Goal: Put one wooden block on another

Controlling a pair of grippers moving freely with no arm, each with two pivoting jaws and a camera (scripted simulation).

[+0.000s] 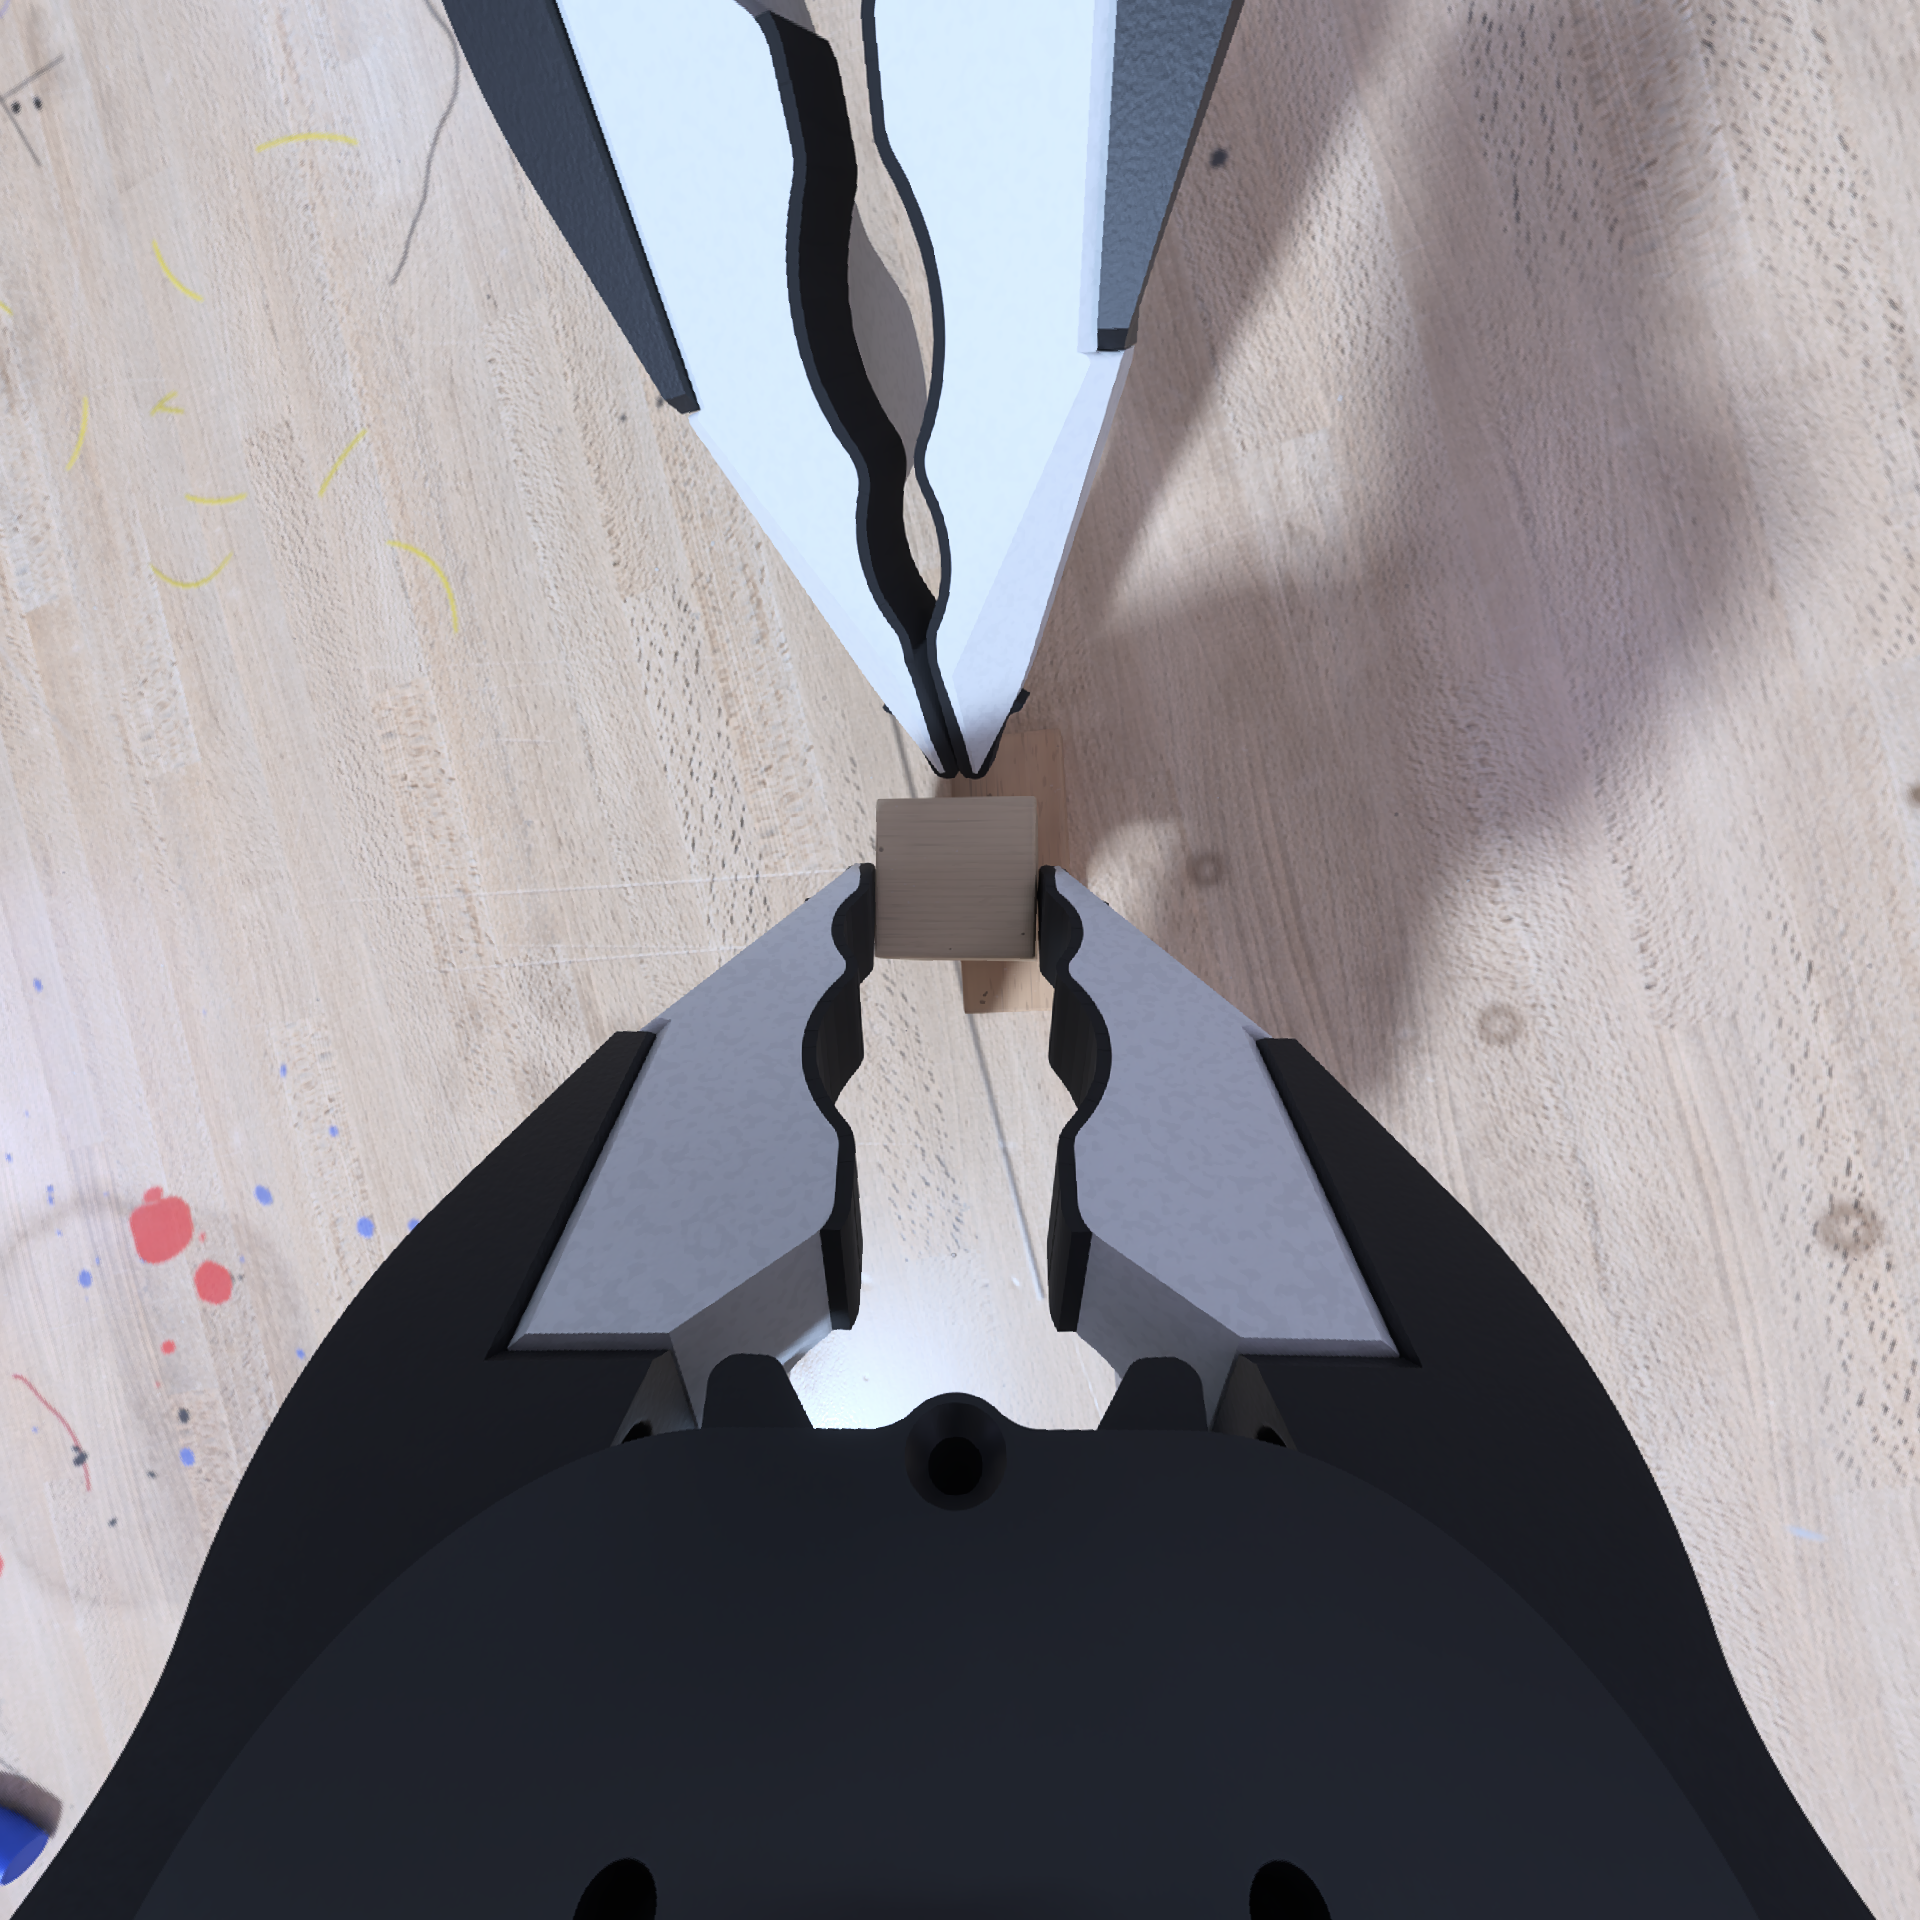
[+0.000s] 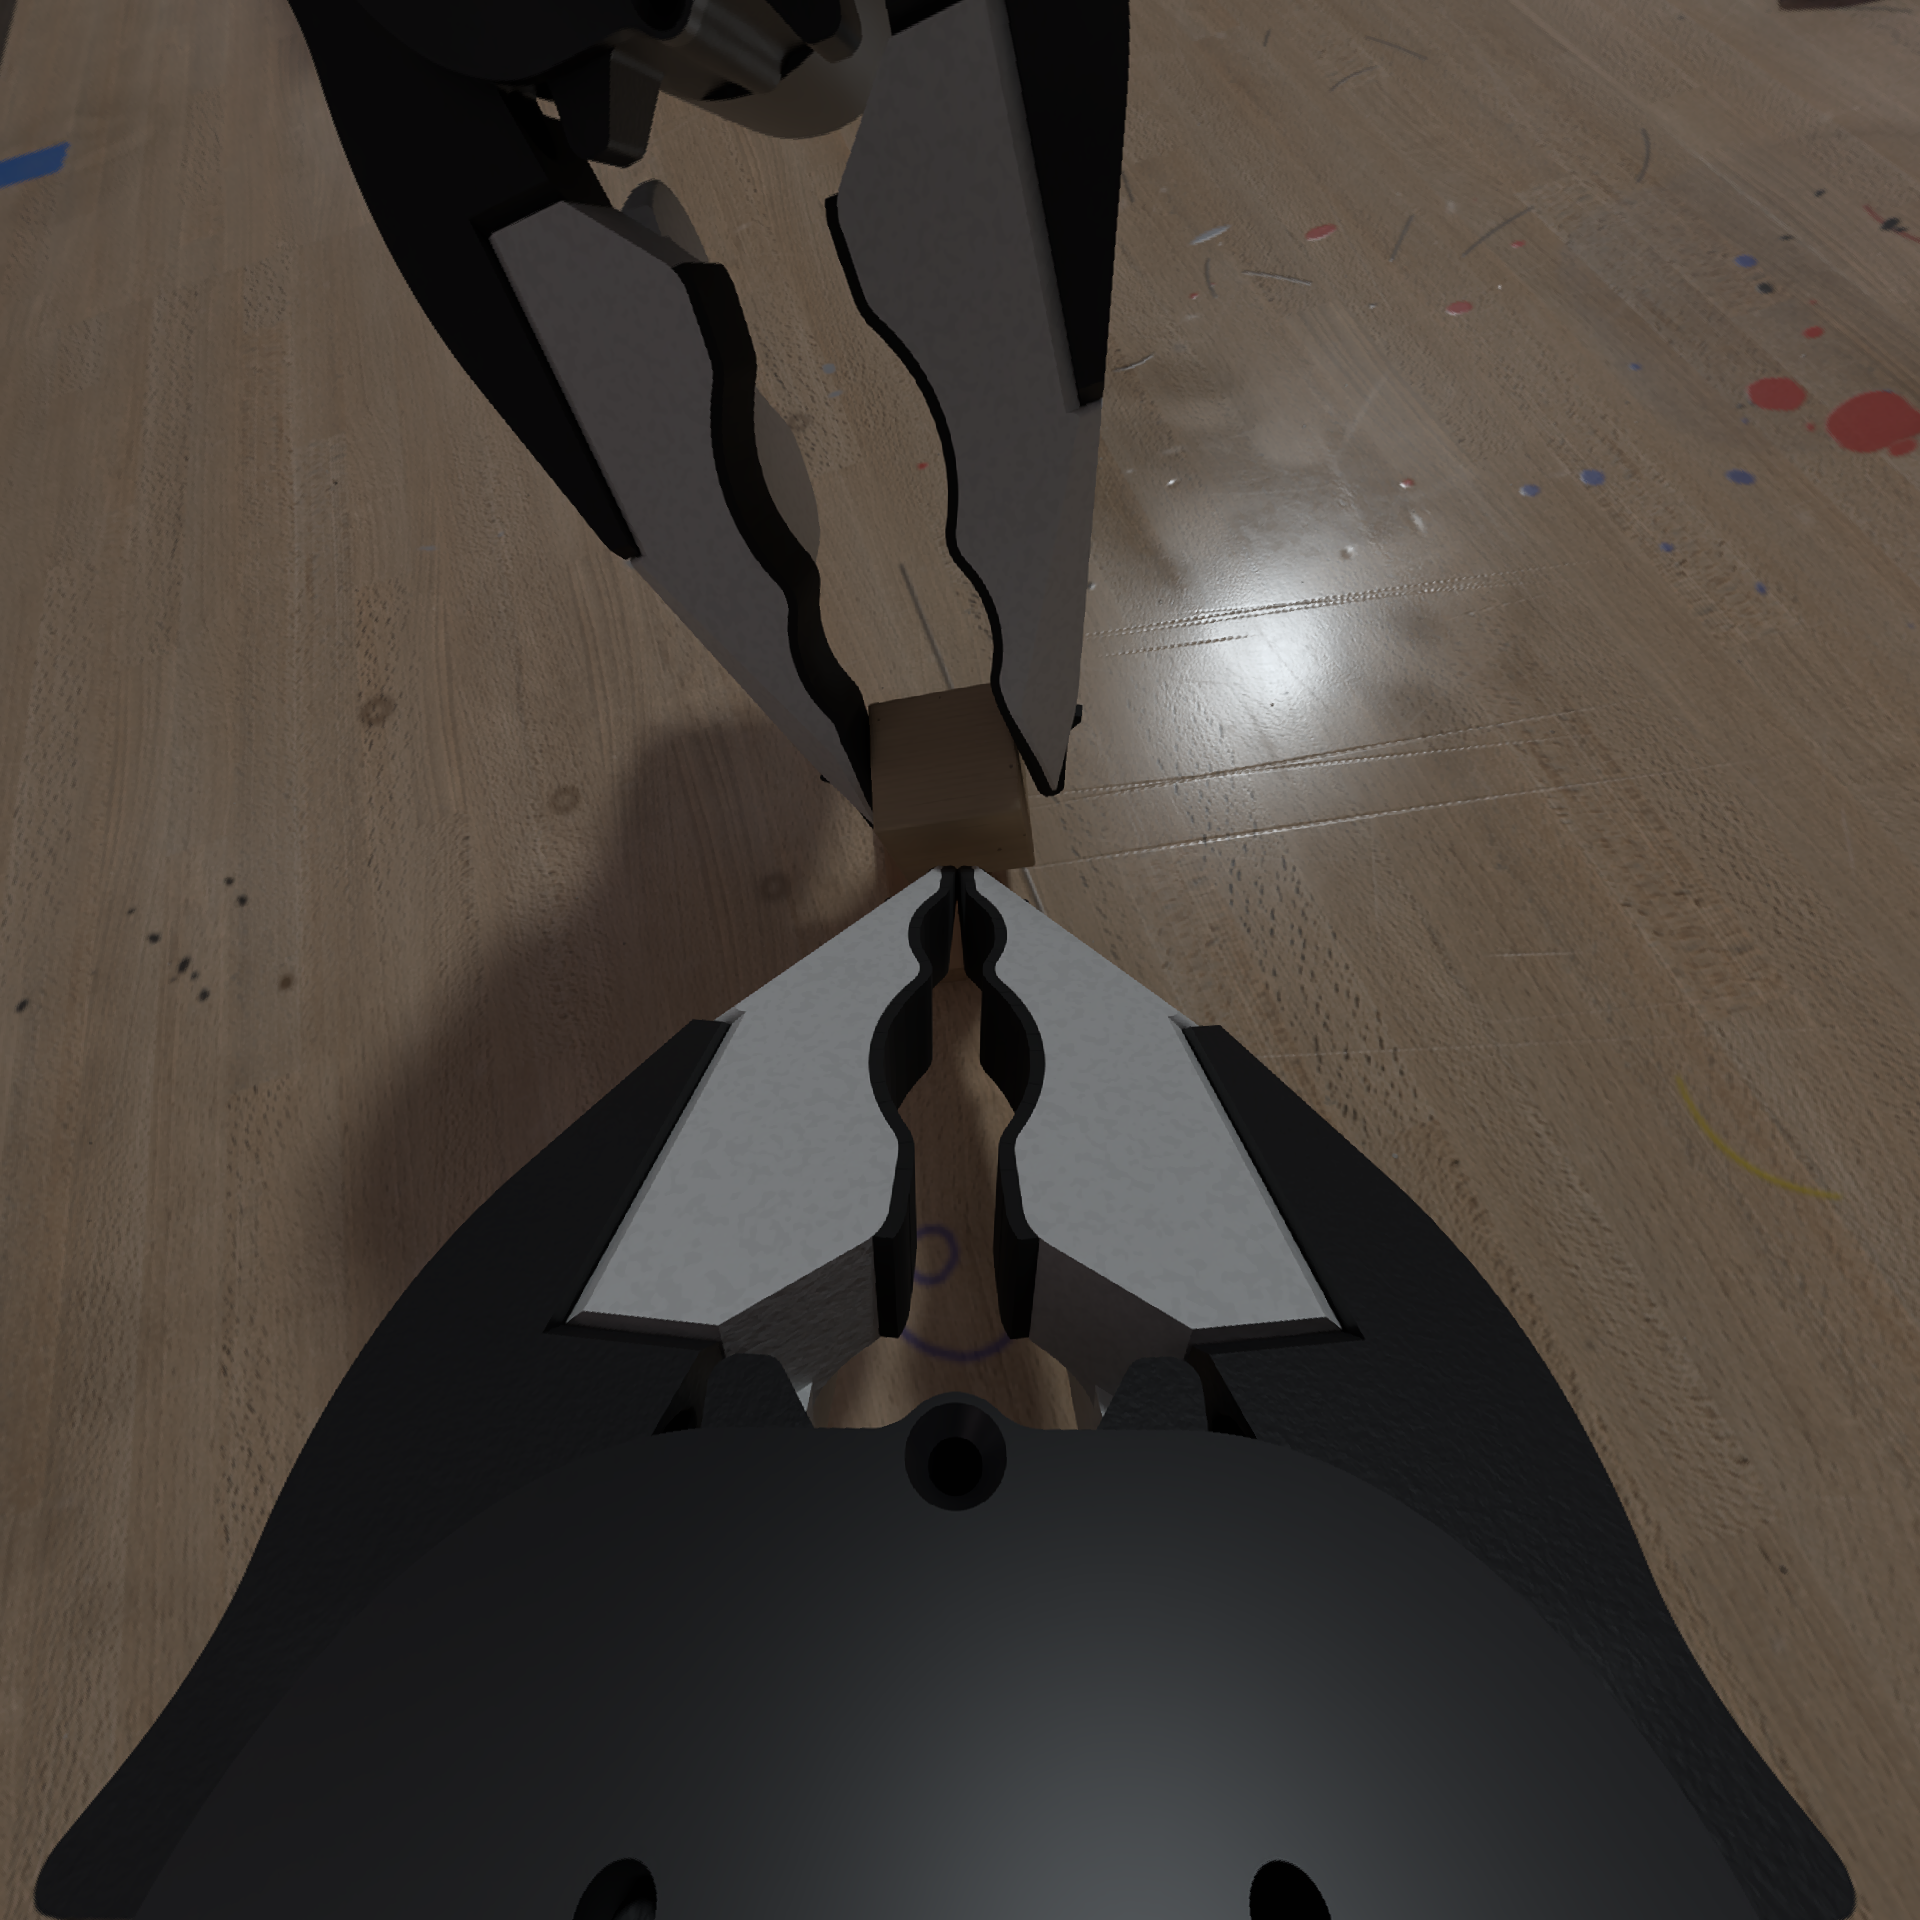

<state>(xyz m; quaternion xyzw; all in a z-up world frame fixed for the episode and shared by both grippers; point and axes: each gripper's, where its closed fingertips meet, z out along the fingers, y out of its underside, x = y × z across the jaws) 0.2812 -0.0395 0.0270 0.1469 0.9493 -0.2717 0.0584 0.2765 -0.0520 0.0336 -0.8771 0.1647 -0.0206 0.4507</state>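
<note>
My left gripper [image 1: 956,894] is shut on a pale wooden block [image 1: 956,878], with one finger on each side face. A second wooden block [image 1: 1034,774] lies on the table right under it, shifted a little, and only its edges peek out. I cannot tell whether the two blocks touch. My right gripper [image 2: 956,875] is shut and empty, its tips just short of the held block [image 2: 935,769]. The right gripper also shows in the left wrist view [image 1: 956,769], coming from the far side. The left gripper shows in the right wrist view [image 2: 951,784].
The blocks are on a wooden table top [image 1: 416,831] with red paint spots [image 1: 166,1226], yellow marks [image 1: 208,499] and scratches. A blue object [image 1: 21,1839] shows at the lower left corner. A strip of blue tape [image 2: 31,161] lies far left in the right wrist view.
</note>
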